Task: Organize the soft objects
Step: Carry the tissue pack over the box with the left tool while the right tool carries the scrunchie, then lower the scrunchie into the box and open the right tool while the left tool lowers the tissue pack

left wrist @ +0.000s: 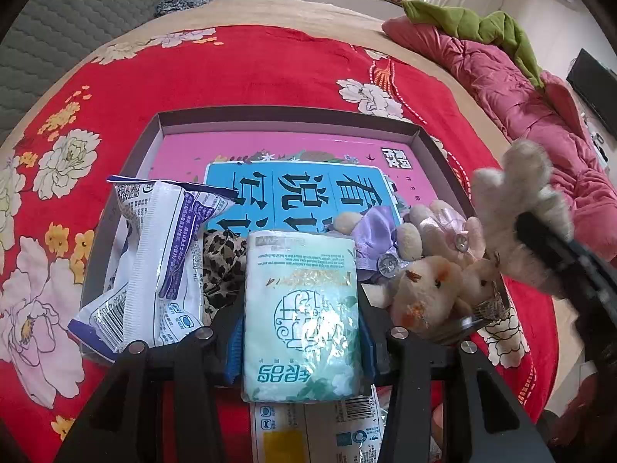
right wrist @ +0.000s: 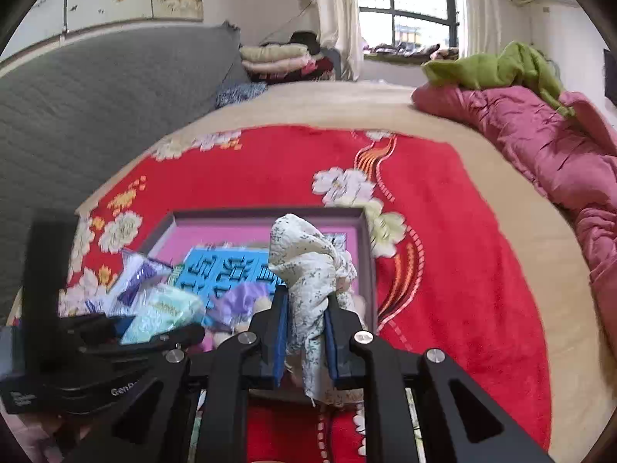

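Observation:
My left gripper (left wrist: pixel 300 308) is shut on a pale green tissue pack (left wrist: pixel 300 328), held over the near end of a shallow grey box (left wrist: pixel 285 115). The box holds a blue and pink book (left wrist: pixel 293 189), a white and blue packet (left wrist: pixel 154 262), a leopard-print cloth (left wrist: pixel 223 266) and small plush toys (left wrist: pixel 428 281). My right gripper (right wrist: pixel 307 308) is shut on a crumpled white floral cloth (right wrist: pixel 304 266), above the right side of the box (right wrist: pixel 366 254). That cloth (left wrist: pixel 516 193) also shows at the right of the left wrist view. The left gripper (right wrist: pixel 115 343) and tissue pack (right wrist: pixel 162 316) appear at the left.
The box lies on a red floral blanket (left wrist: pixel 250 69) spread over a bed. A pink quilt (right wrist: pixel 540 146) with a green cloth (right wrist: pixel 493 65) lies along the right. A grey padded headboard (right wrist: pixel 96 108) stands at the left. Another printed packet (left wrist: pixel 308 428) lies under the left gripper.

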`<state>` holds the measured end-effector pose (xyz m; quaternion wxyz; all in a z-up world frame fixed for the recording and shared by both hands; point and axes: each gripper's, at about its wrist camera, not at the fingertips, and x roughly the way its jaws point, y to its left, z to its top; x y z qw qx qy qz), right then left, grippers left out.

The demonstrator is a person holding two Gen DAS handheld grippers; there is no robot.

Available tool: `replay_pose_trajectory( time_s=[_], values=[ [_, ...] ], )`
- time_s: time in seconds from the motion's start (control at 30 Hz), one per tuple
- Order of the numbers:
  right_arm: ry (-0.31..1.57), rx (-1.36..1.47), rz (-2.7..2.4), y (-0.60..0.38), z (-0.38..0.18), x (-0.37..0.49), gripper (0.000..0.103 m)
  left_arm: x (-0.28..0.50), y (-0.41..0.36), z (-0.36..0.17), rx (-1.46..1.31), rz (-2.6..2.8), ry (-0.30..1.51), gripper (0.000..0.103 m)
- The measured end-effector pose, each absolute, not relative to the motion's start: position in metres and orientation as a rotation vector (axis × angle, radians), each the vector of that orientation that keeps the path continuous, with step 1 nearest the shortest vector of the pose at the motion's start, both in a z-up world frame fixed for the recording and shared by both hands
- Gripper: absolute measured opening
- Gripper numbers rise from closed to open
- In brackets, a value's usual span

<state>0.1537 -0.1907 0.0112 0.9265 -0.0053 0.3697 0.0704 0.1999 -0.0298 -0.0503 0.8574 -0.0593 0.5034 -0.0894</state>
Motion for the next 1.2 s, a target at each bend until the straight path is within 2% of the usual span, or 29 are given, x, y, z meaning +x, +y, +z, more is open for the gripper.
replay_pose_trajectory(
  time_s=[0.73, 1.2],
  values=[
    [0.852, 0.020, 0.242, -0.170, -0.034, 0.157, 0.021, 0.199, -0.023, -0.051, -0.143, -0.175, 1.042, 0.048],
    [0.808, 0.018, 0.260, -0.171, -0.020, 0.148, 0.043, 0.201, -0.024, -0.052, -0.147, -0.174, 1.043, 0.048]
  ],
)
